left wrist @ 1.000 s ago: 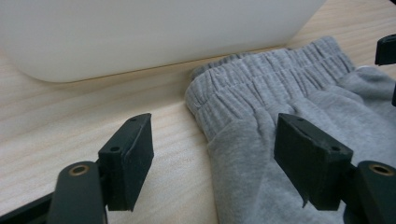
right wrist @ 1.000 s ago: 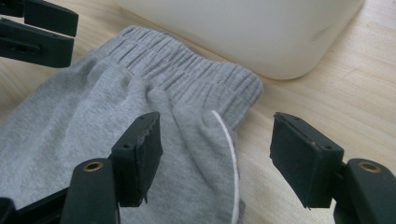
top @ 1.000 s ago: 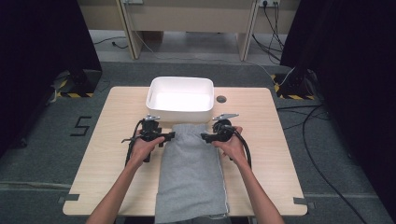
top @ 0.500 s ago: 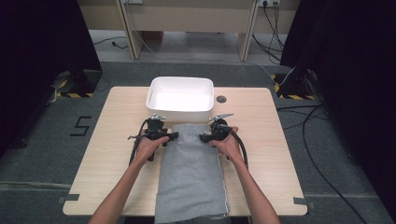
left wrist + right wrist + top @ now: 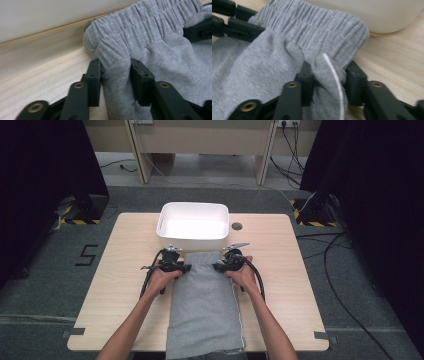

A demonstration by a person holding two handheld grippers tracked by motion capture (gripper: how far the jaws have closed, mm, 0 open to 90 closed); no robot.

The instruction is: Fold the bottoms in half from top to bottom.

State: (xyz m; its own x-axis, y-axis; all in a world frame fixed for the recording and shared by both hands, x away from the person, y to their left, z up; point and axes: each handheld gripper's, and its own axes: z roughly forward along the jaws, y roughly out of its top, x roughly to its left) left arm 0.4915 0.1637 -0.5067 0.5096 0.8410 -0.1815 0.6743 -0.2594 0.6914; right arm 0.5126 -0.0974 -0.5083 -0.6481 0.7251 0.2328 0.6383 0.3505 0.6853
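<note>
Grey trousers (image 5: 205, 305) lie mid-frame, waistband toward the white tub (image 5: 193, 226). I pinch a waist corner in my left gripper (image 5: 115, 75) and my right gripper (image 5: 329, 75); next, I judge, lifting evenly to fold.

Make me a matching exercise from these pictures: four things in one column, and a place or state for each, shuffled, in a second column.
Things:
1. white bin
2. grey sweatpants
3. left hand-held gripper
4. right hand-held gripper

Places or states:
A. lying flat down the table's middle
B. pinching the waistband's left corner
C. standing at the table's far edge
D. pinching fabric beside a white drawstring

Pairs: 1-C, 2-A, 3-B, 4-D
</note>
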